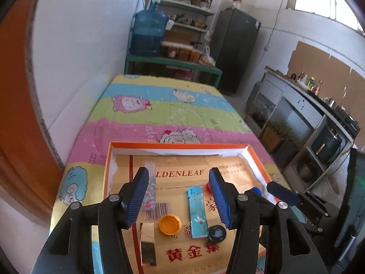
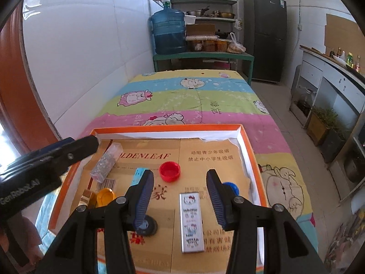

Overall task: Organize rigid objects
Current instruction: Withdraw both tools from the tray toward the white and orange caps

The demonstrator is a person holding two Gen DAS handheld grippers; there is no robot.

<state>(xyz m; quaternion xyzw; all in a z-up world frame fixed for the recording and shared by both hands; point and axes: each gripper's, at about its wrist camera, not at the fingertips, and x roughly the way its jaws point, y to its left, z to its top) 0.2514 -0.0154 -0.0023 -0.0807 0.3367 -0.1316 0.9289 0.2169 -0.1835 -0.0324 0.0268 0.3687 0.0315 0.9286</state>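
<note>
An orange-rimmed shallow box (image 1: 180, 146) (image 2: 168, 127) lined with gold cardboard lies on the bed. In the left wrist view it holds a blue lighter (image 1: 197, 212), an orange cap (image 1: 170, 224), a black cap (image 1: 216, 233), a gold lighter (image 1: 147, 244) and a glitter lighter (image 1: 151, 188). My left gripper (image 1: 179, 197) is open above them, empty. In the right wrist view I see a red cap (image 2: 169, 171), a blue cap (image 2: 231, 188), a white cartoon lighter (image 2: 191, 222), the glitter lighter (image 2: 107, 161) and the orange cap (image 2: 105, 196). My right gripper (image 2: 180, 197) is open and empty above the white lighter.
The box sits on a striped cartoon bedsheet (image 2: 194, 96). A white wall runs along the left. A green bench with a water jug (image 2: 168, 29) stands beyond the bed, a fridge (image 2: 264, 34) and a counter (image 2: 330, 73) to the right.
</note>
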